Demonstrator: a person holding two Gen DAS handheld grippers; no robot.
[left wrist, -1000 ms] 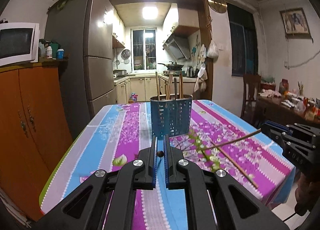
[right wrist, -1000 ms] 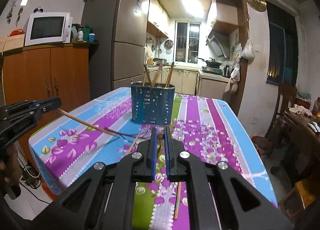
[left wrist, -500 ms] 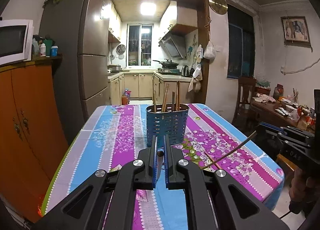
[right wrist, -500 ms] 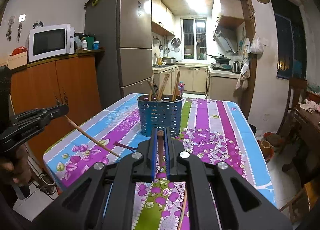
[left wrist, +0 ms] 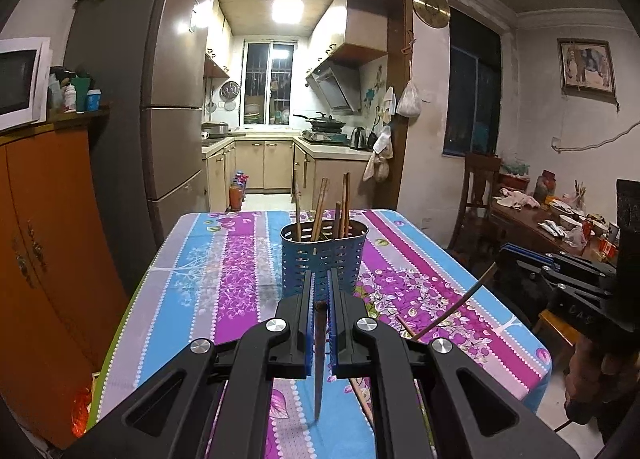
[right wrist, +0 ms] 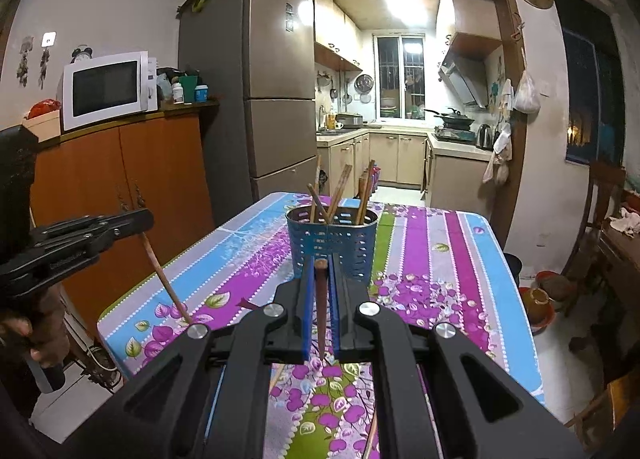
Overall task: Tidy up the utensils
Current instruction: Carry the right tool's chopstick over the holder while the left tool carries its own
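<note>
A blue perforated utensil holder [left wrist: 323,255] stands on the table with several wooden chopsticks in it; it also shows in the right wrist view [right wrist: 331,243]. My left gripper [left wrist: 319,291] is shut on a dark chopstick [left wrist: 319,359] that hangs point down above the cloth. My right gripper [right wrist: 320,275] is shut on another chopstick [right wrist: 321,307], also point down. Each gripper shows in the other's view, the right gripper [left wrist: 520,263] with its chopstick [left wrist: 456,311], the left gripper [right wrist: 132,221] with its chopstick [right wrist: 164,279]. Both are held short of the holder.
The table has a striped floral cloth [left wrist: 224,275]. Loose chopsticks lie on it near the front [right wrist: 370,439]. An orange cabinet [right wrist: 120,187] with a microwave [right wrist: 106,89] and a fridge [right wrist: 256,99] stand left. A cluttered side table [left wrist: 552,219] and chair [left wrist: 478,195] stand right.
Both grippers have risen and pulled back from the holder. The held chopsticks have swung from nearly level to hanging steeply down.
</note>
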